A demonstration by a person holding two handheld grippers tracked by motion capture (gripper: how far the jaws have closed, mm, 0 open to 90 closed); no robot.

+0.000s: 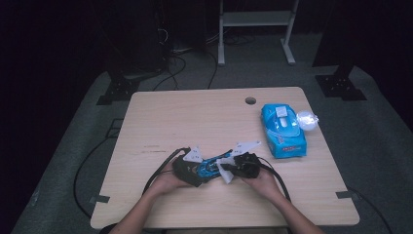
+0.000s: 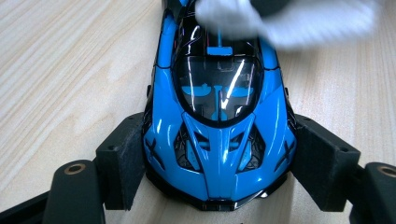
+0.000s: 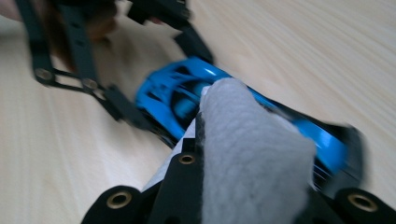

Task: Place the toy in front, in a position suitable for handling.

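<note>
A glossy blue toy car [image 2: 219, 135] with black trim lies on the wooden table [image 1: 160, 117], nose toward my left gripper's camera. My left gripper [image 2: 219, 161] is shut on it, one black pad [image 2: 121, 158] pressed against each flank near the front. In the high view the car [image 1: 207, 168] sits between both hands near the table's front edge. My right gripper [image 3: 243, 140] is shut on a folded white wipe [image 3: 252, 158], and the wipe lies on the car's [image 3: 177, 93] roof and rear. The same wipe [image 2: 285, 21] shows blurred over the car's rear.
A blue pack of wet wipes [image 1: 282, 130] lies at the right side of the table, with a small crumpled clear wrapper [image 1: 307, 118] beside it. A cable hole [image 1: 250, 101] is near the far edge. Cables trail off the front on both sides.
</note>
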